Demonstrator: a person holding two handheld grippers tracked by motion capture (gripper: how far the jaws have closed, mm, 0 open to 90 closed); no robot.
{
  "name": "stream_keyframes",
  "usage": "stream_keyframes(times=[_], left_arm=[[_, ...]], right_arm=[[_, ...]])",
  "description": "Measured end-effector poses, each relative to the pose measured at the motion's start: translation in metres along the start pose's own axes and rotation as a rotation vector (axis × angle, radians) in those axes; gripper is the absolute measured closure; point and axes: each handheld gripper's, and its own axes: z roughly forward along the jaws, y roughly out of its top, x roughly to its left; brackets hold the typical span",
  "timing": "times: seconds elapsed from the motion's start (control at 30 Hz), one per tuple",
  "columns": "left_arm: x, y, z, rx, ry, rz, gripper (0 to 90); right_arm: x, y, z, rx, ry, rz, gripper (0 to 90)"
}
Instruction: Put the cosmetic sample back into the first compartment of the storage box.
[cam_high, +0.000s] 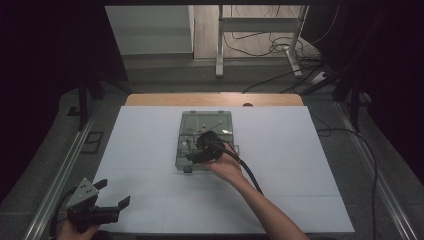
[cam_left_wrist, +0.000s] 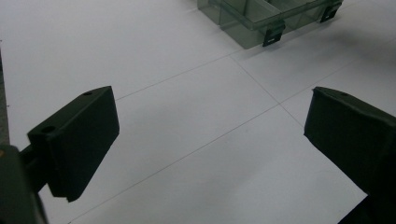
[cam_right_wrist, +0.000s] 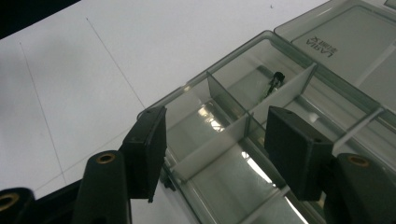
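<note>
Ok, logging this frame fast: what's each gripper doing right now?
Left gripper: open, empty, over the white table.
Right gripper: open, empty, over the clear compartment box.

A white table (cam_high: 150, 145) carries one clear compartment box (cam_high: 192, 122), lid open.

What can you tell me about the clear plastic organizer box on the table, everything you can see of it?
The organizer box is smoky transparent plastic, lying flat mid-table with its lid swung open away from the person. Thin dividers split the tray into compartments; one holds a small dark part. Black latches sit on its front edge. The right gripper hovers open over the near compartments.
</note>
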Motion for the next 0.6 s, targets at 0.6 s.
stream_keyframes(times=[0.6], left_arm=[[-0.001, 0.000, 0.000, -0.002, -0.010, 0.014, 4.0]], right_arm=[[-0.001, -0.009, -0.018, 0.024, 0.020, 0.024, 24.3]])
